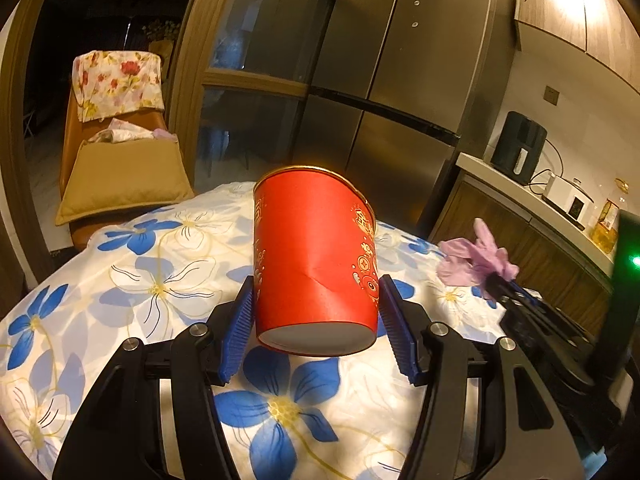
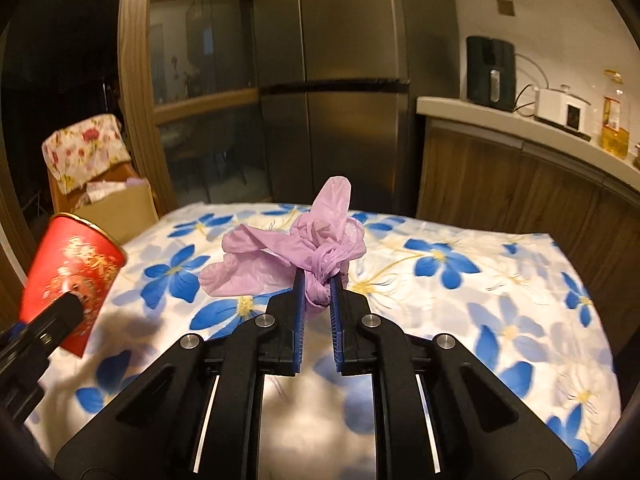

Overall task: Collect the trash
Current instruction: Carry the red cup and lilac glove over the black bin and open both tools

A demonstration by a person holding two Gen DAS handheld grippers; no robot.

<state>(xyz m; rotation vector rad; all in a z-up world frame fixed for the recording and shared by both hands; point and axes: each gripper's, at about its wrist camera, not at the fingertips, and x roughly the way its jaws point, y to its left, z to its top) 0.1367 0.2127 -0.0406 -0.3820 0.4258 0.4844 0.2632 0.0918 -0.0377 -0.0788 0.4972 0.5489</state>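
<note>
My left gripper (image 1: 316, 300) is shut on a red paper cup (image 1: 314, 256) with gold print, its blue pads pressed on both sides near the base. The cup tilts away, held above the floral tablecloth. In the right wrist view the same cup (image 2: 74, 276) shows at the far left. My right gripper (image 2: 317, 280) is shut on a crumpled purple plastic glove (image 2: 296, 248), lifted off the cloth. That glove (image 1: 474, 258) and the right gripper (image 1: 500, 284) also appear at the right of the left wrist view.
A table under a white cloth with blue flowers (image 2: 460, 280) fills the foreground. Beyond its far left corner stands a chair (image 1: 120, 168) with a cushion and floral fabric. A steel fridge (image 2: 332, 80) stands behind; a counter (image 2: 520, 128) with appliances and an oil bottle (image 2: 614, 120) runs along the right.
</note>
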